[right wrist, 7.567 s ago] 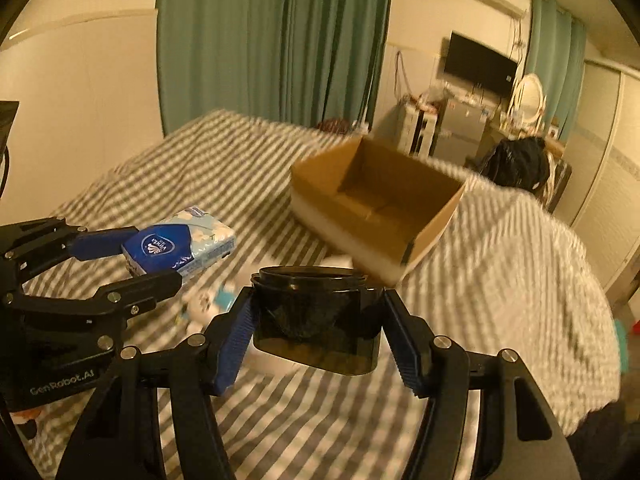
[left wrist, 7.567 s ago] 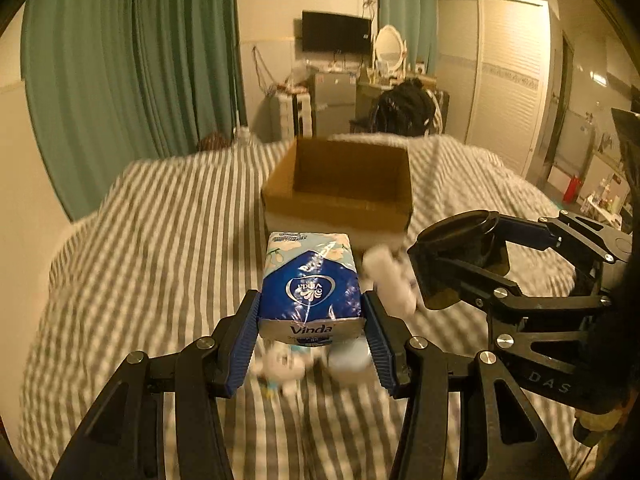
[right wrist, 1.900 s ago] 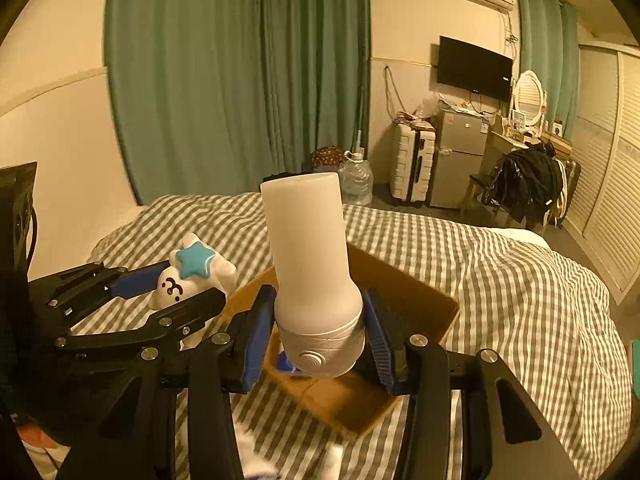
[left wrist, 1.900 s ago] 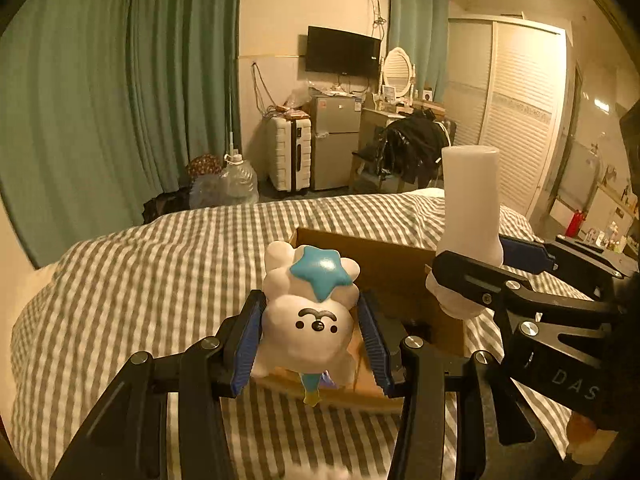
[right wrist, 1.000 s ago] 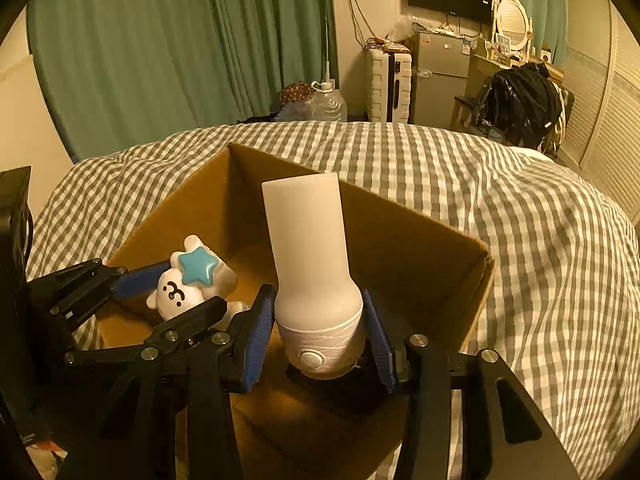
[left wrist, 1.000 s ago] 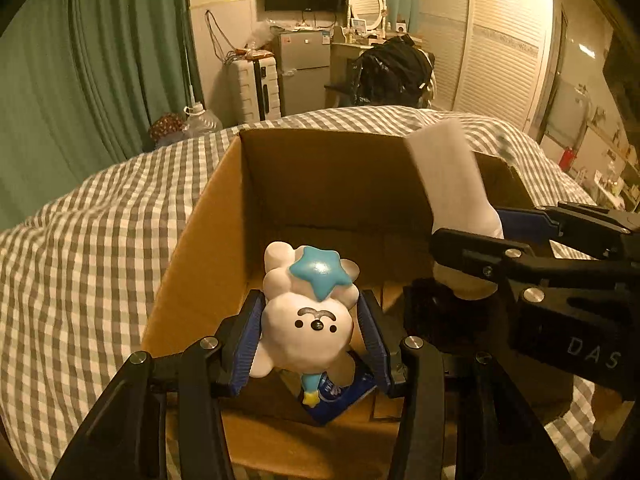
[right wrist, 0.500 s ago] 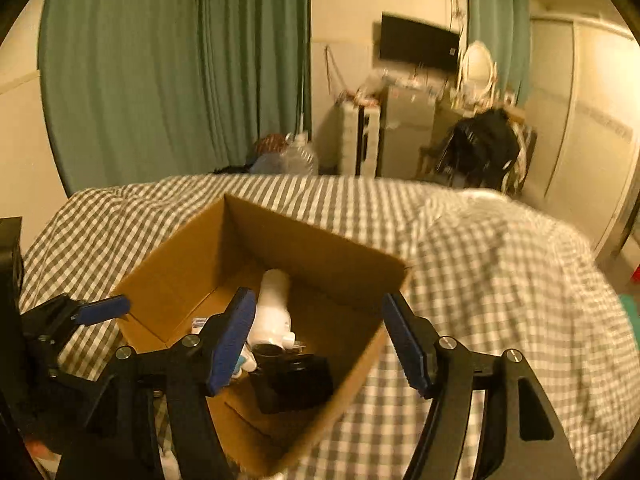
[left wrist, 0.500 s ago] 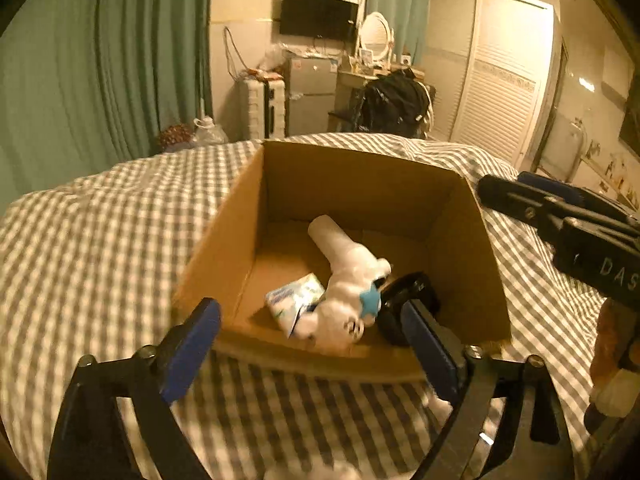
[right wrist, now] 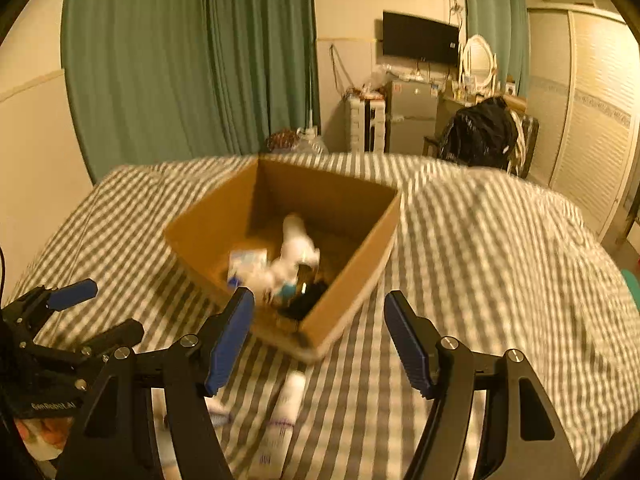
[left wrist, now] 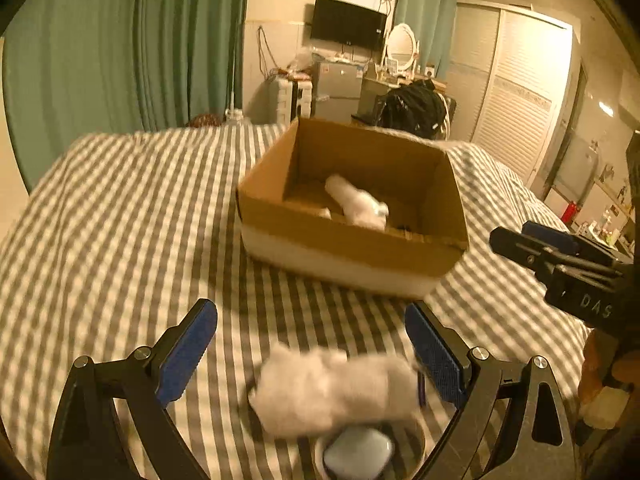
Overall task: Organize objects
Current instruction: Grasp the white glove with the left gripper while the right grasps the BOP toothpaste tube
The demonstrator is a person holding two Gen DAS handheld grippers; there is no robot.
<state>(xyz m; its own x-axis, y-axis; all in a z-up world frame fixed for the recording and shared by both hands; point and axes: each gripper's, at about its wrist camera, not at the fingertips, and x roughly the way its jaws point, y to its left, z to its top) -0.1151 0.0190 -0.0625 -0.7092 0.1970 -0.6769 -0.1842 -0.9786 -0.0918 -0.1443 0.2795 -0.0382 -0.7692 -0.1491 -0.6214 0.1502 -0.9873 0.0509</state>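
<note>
Left wrist: box (left wrist: 352,248) ahead of hand-held gripper (left wrist: 310,344).

Black frames, blue pads (left wrist: 188,350) (silver screws)

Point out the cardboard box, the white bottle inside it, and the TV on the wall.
cardboard box (right wrist: 352,248): right wrist view, right outer wall.
white bottle (left wrist: 352,200): left wrist view, middle of its body.
TV (right wrist: 420,38): right wrist view, screen centre.
</note>
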